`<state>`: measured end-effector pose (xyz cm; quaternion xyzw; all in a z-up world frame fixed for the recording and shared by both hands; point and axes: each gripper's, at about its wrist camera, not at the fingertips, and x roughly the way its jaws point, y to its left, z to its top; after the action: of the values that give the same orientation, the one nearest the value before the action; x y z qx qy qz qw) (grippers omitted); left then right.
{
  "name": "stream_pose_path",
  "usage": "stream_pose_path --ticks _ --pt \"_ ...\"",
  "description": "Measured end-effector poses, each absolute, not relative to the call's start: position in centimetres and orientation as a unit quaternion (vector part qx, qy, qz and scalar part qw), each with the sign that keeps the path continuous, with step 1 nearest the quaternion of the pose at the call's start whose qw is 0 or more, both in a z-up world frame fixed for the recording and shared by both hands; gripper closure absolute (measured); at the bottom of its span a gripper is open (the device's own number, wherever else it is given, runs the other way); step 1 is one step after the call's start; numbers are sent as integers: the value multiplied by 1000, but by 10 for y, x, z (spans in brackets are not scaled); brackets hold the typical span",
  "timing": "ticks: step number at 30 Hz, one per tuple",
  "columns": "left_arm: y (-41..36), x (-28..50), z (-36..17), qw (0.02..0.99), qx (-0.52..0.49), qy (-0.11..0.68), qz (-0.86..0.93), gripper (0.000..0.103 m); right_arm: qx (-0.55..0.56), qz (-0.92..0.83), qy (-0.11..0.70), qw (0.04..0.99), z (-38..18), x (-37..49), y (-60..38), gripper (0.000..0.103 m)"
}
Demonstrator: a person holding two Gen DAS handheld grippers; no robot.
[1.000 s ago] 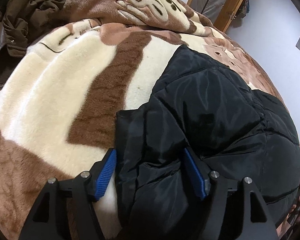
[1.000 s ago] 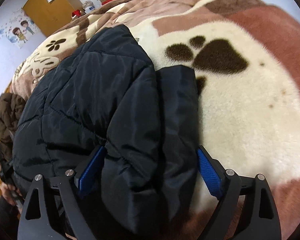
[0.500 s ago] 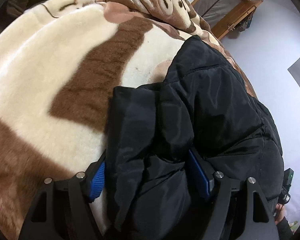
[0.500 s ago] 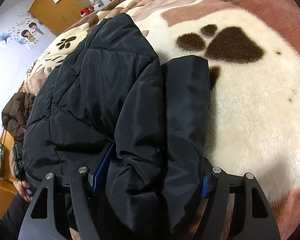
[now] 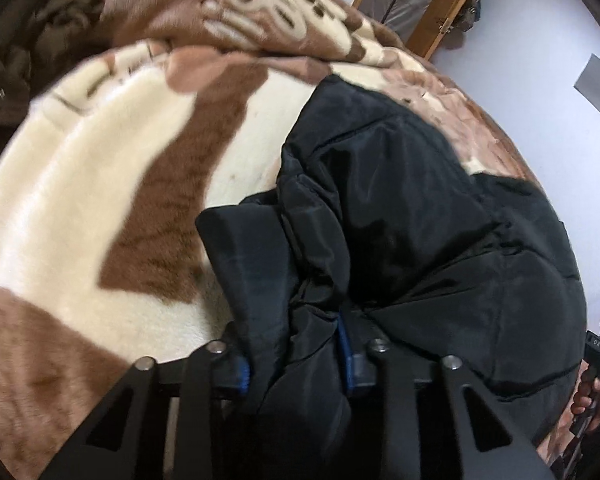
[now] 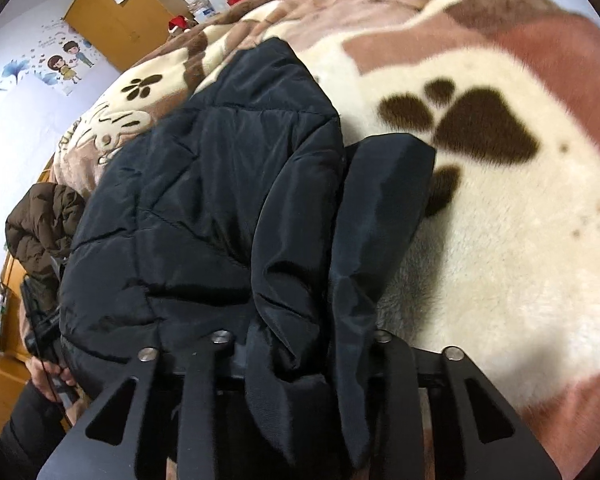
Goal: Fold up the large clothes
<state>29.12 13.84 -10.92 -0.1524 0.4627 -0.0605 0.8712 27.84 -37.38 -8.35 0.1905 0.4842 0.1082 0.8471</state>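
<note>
A black padded jacket (image 5: 412,216) lies folded on a brown and cream plush blanket (image 5: 100,184). My left gripper (image 5: 296,364) is shut on a bunched fold at the jacket's near edge, with its blue pads pressed into the fabric. In the right wrist view the same jacket (image 6: 220,200) fills the middle. My right gripper (image 6: 304,356) is shut on the jacket's near edge, beside a flat sleeve end (image 6: 384,192). Its pads are hidden by fabric.
A dark brown coat (image 5: 32,40) lies at the blanket's far left; it also shows in the right wrist view (image 6: 40,224). A wooden door frame (image 5: 432,8) stands behind. An orange wardrobe (image 6: 116,28) and boxes stand at the back. A paw print (image 6: 472,124) marks the blanket.
Both grippers went from open around the jacket's edge to shut on it. The held folds have bunched up between the fingers.
</note>
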Motion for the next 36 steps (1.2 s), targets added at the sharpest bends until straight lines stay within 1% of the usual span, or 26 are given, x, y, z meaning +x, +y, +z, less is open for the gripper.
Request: stream_pose_path --ticks 4,9,14,20,29,33,36 --pt "141 271 -75 885 -154 433 -68 75 182 115 465 859 -55 260 -372 78" --pt "145 240 -40 896 -157 408 -82 76 181 128 446 867 -27 232 -371 79" --pt "145 219 -21 899 -164 396 -87 76 181 131 434 873 -15 212 -376 79" --pt "124 224 -2 903 -163 388 -92 76 181 122 420 881 -3 215 -395 79" --pt "58 292 18 905 -161 376 -120 76 176 89 387 901 21 269 -453 79" --pt "27 335 12 901 -165 378 -131 76 175 77 378 906 19 300 -480 78" --pt "8 363 -3 899 -166 382 -138 75 185 66 382 903 5 323 -498 77"
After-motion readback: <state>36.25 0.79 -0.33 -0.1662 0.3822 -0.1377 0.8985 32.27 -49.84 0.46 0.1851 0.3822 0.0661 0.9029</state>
